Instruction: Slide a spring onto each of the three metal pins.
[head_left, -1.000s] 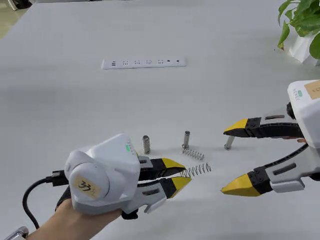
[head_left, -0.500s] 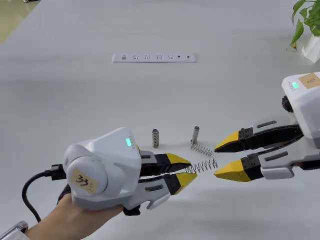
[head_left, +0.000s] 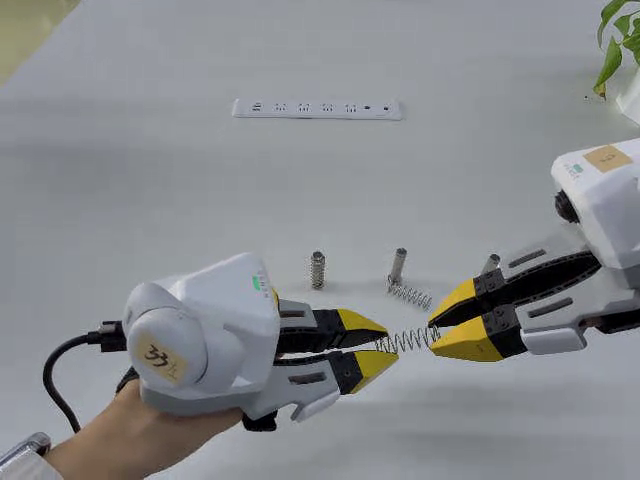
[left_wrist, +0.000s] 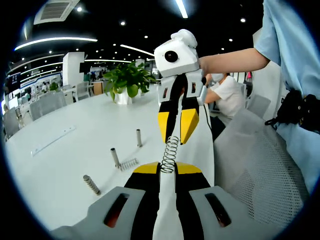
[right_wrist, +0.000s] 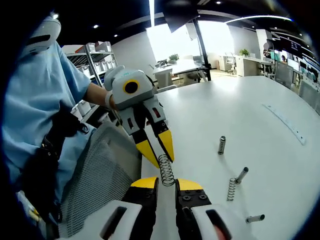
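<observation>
A thin spring (head_left: 406, 340) hangs level between my two grippers above the white table (head_left: 150, 200). My left gripper (head_left: 388, 343) is shut on its left end, and my right gripper (head_left: 432, 337) is shut on its right end. In the left gripper view the spring (left_wrist: 170, 151) runs from my jaws to the right gripper (left_wrist: 175, 139). In the right gripper view the spring (right_wrist: 166, 170) reaches the left gripper (right_wrist: 161, 151). On the table stand a pin wearing a spring (head_left: 318, 270) and a bare pin (head_left: 398, 265). A loose spring (head_left: 411, 294) lies at the bare pin's foot. A third pin (head_left: 489, 264) peeks out behind the right gripper.
A white power strip (head_left: 316, 108) lies far back on the table. A potted plant (head_left: 622, 45) stands at the back right corner. A black cable (head_left: 60, 365) trails from the left gripper. A mesh chair (right_wrist: 100, 170) and the person's blue shirt (right_wrist: 35, 100) are at the near edge.
The right gripper has moved left to the spring's free end and shut on it. The left gripper keeps its hold. The head camera has shifted a little.
</observation>
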